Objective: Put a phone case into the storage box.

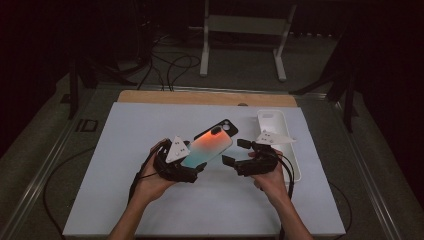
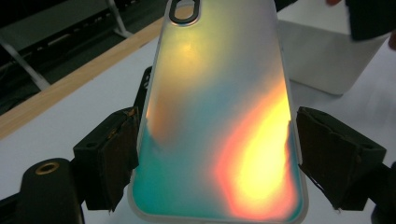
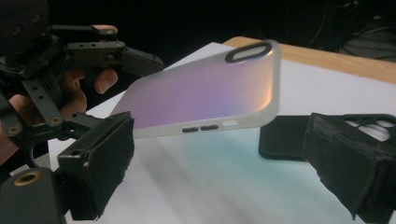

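Gripping the iridescent phone case (image 1: 207, 147) by its long edges, the left hand-held gripper (image 1: 192, 167) holds it raised; the right hand-held gripper (image 1: 235, 152) is released. The case looks light, slippery and slightly flexible.

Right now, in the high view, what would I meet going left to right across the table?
Left gripper → iridescent phone case held in its jaws → right gripper, jaws open → white tray.

A dim lab: cables (image 1: 170, 65) on the floor, white-topped test table (image 1: 150, 200).
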### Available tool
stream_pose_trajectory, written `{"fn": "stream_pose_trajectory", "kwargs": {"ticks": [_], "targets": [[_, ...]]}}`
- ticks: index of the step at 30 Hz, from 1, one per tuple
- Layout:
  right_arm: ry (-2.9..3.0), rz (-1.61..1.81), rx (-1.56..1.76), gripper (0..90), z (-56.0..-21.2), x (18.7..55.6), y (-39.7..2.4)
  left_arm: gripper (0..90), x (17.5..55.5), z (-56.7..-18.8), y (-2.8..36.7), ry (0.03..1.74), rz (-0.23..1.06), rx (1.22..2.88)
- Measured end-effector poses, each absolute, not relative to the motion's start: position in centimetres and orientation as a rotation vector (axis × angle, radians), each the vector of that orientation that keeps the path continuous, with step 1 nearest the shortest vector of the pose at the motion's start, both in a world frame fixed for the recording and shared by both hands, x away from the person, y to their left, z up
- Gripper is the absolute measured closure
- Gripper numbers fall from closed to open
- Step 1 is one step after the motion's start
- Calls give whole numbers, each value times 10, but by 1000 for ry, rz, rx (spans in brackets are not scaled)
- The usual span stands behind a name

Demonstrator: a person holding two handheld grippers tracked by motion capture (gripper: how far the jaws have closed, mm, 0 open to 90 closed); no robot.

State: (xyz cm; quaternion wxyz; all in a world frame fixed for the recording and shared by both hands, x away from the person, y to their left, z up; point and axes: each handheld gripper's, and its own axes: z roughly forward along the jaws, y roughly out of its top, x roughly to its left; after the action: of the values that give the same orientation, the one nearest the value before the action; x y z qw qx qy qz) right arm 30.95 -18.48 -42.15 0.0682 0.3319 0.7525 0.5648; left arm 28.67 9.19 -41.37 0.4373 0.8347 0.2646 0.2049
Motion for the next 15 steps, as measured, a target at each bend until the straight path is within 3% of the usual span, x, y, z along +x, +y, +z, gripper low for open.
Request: {"fn": "stream_pose_trajectory", "kwargs": {"ticks": [3, 8, 15], "targets": [[2283, 1718, 1034, 89, -423, 314, -181, 167, 286, -412, 90, 645, 505, 2069], [2298, 1784, 1086, 180, -425, 319, -178, 167, 284, -413, 85, 627, 501, 2067], [2275, 1809, 1201, 401, -424, 322, -176, 167, 282, -414, 79, 610, 497, 2064]]}}
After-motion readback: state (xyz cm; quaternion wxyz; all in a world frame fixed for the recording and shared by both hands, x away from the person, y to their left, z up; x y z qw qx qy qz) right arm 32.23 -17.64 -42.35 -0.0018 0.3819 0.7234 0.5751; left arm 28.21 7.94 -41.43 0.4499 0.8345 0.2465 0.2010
